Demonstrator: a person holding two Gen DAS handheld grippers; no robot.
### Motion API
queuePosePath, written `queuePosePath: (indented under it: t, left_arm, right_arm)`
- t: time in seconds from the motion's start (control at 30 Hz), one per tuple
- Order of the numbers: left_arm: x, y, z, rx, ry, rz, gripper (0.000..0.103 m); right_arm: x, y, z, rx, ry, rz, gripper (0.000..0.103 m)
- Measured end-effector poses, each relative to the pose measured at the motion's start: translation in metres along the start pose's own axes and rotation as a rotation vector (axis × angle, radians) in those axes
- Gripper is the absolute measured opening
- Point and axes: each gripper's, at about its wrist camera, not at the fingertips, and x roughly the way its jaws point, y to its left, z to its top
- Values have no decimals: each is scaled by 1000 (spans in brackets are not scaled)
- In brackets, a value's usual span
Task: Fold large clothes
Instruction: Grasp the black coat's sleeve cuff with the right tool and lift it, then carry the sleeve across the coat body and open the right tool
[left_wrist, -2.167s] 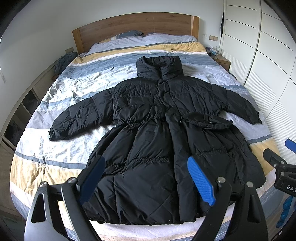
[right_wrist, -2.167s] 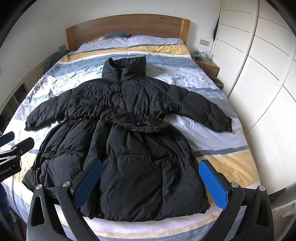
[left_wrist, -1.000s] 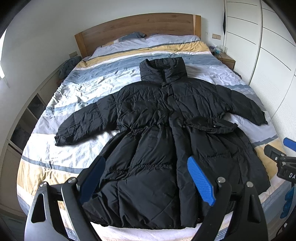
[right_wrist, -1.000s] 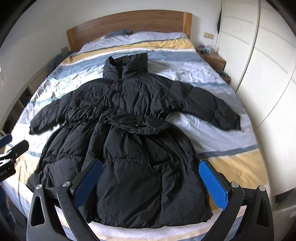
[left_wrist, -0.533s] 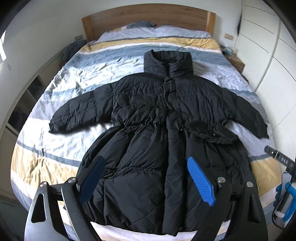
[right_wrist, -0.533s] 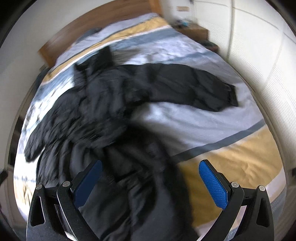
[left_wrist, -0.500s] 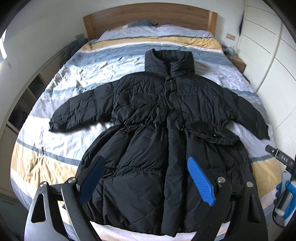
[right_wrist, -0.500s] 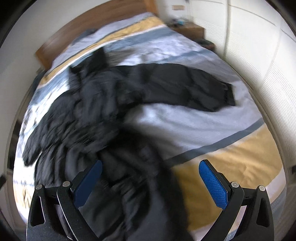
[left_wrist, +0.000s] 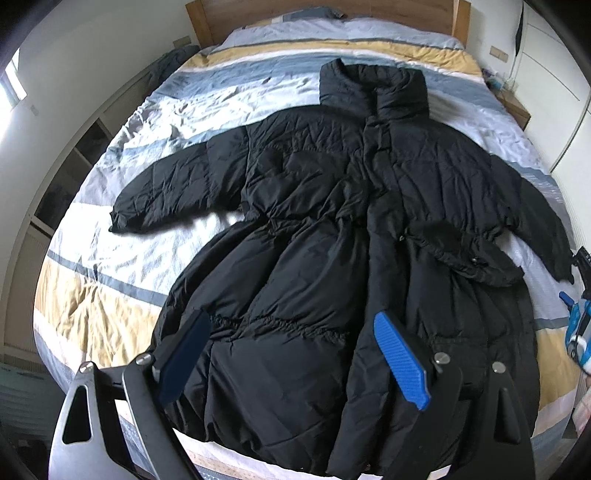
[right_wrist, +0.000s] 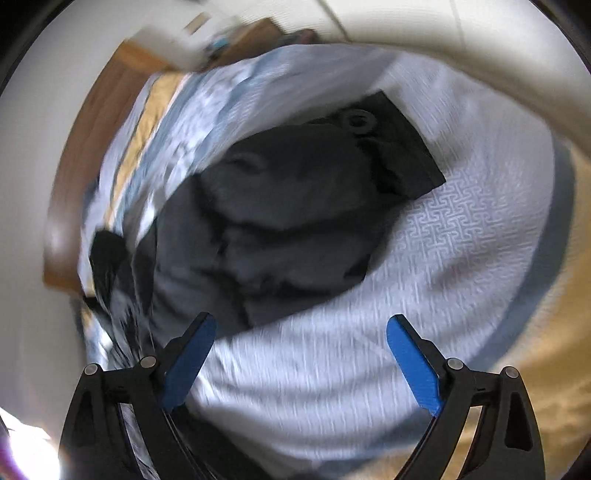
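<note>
A long black puffer coat (left_wrist: 332, 229) lies face up on the striped bed (left_wrist: 110, 280), collar toward the headboard and both sleeves spread out. My left gripper (left_wrist: 293, 354) hovers open over the coat's lower hem, with nothing between its blue pads. The right wrist view is blurred. It shows the coat's right sleeve (right_wrist: 295, 206) with its cuff (right_wrist: 402, 147) on the white bedspread. My right gripper (right_wrist: 301, 365) hangs just short of that sleeve, its jaws wide but closing, with only bedding below them. The right gripper (left_wrist: 578, 317) also shows at the right edge of the left wrist view, beside the sleeve end.
A wooden headboard (left_wrist: 332, 7) and a pillow stand at the far end. A nightstand (left_wrist: 511, 99) and white wardrobe doors (left_wrist: 554, 55) line the right side. Open shelves (left_wrist: 70, 177) run along the left. Dark clothing (left_wrist: 173, 59) lies at the bed's far left corner.
My right gripper has swung right and down while rolling, from over the hem to the right sleeve. My left gripper has sunk a little closer to the coat.
</note>
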Motion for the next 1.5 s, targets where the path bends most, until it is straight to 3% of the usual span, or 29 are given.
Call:
queuePosePath:
  t: [0.17,0.33,0.47,0.57,0.7,0.8,1.03,1.23,1.5]
  left_arm:
    - [7,-8,-2,11,18,15,91]
    - [12,-13,-5,9,36,20,91]
    - [15,-15,-5,8,46,19,91]
    - [15,-14,-1,-8,37,8,91]
    - [11,-9,6,-29,16,0,91]
    - [5,-3,10,-50,-3,-12,91]
    - [-2,27,14,-83,-53,-35,91]
    - [22,68,21,-131,-51,-75,91]
    - [46,142,28,-188,-58,-43,91]
  right_arm:
    - [24,-23,18,206,-11,169,90]
    - [34,-33,33,306,-47,259,55]
    - [30,-22,37,254,-52,284,20]
    - [22,-4,40,187,-55,285,11]
    - [2,35,45,56,-77,280,8]
    - [-23,86,44,-112,-96,286,8]
    - [-68,194,6,-434,-103,340,8]
    - [-74,264,-69,-644,-53,319,7]
    - [-39,302,-176,-807,62,277,7]
